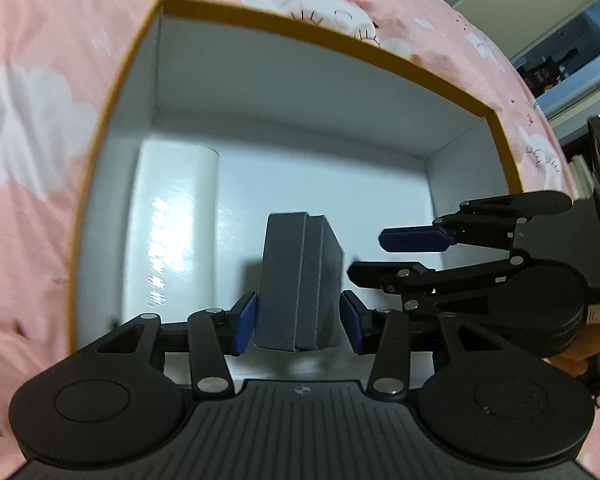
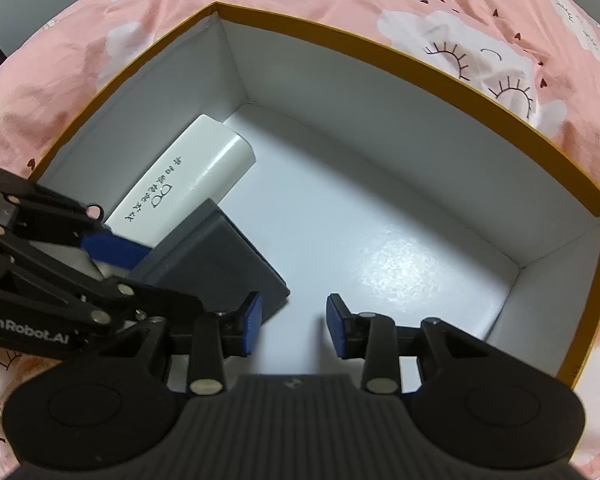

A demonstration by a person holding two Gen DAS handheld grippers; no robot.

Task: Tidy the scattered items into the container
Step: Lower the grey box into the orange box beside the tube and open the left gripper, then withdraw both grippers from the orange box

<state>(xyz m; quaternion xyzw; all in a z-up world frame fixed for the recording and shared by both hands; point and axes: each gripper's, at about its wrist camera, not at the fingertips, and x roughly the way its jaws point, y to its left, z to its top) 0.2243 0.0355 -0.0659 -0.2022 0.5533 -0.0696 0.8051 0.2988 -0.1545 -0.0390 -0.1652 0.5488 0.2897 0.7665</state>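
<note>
The grey box (image 1: 300,280) stands tilted on the white floor of the container (image 1: 320,40), roughly mid-floor toward the near wall. It sits between the blue pads (image 1: 246,322) of the left hand-held gripper (image 1: 298,322). A thin gap shows on each side in the left wrist view, so the pads flank the box without pressing it; the jaws stand at a middling width. In the right wrist view the same box (image 2: 216,264) leans with one corner on the floor, and one blue finger of the left hand-held gripper (image 2: 116,248) lies along its upper edge.

Just beside the box, along the container's left wall, lies a white case (image 1: 176,224). It is long, with rounded ends, and bears a line of printed characters and a small spectacles mark (image 2: 188,176). Box and case look as if they touch in the right wrist view, though the contact cannot be settled.

The right hand-held gripper (image 2: 294,324) hangs over bare floor to the right of the box, its jaws narrowly apart with nothing between them. Its left pad (image 2: 254,320) is close to the box's lower corner.

The container (image 2: 380,46) is an open rectangular carton with white inner walls and a mustard-yellow rim. It rests on a bed covered in pink bedding (image 1: 40,120) printed with white clouds and lashes.
</note>
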